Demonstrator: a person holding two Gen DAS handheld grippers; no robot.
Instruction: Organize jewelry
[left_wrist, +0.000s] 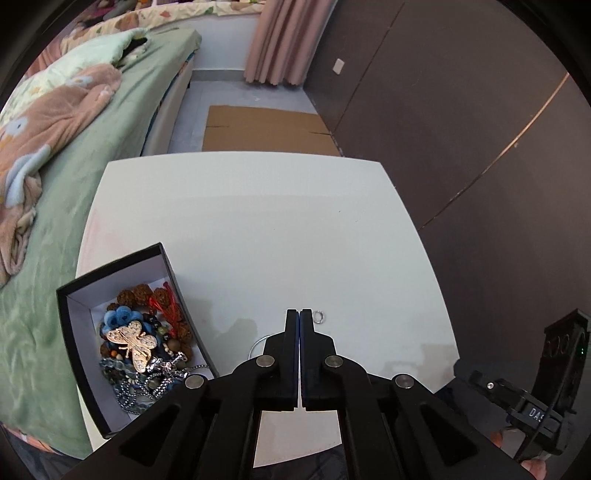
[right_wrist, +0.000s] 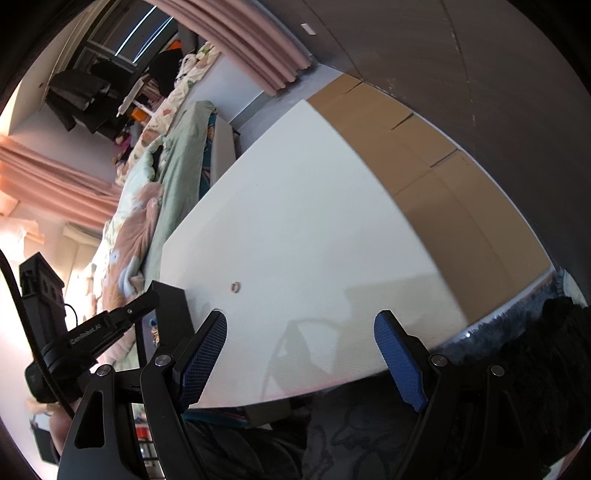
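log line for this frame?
left gripper: shut beside ring | right gripper: open, idle | box: holds jewelry

Left gripper (left_wrist: 299, 313) is low and level, its two black fingers pressed flat together with only a thin blue seam of padding between them. Right gripper (right_wrist: 300, 319) sits rolled at a slant, jaws spread wide, blue textured pads (right_wrist: 400, 363) facing each other across the gap. Bare fingertips of the right hand (left_wrist: 533, 468) wrap its handle.
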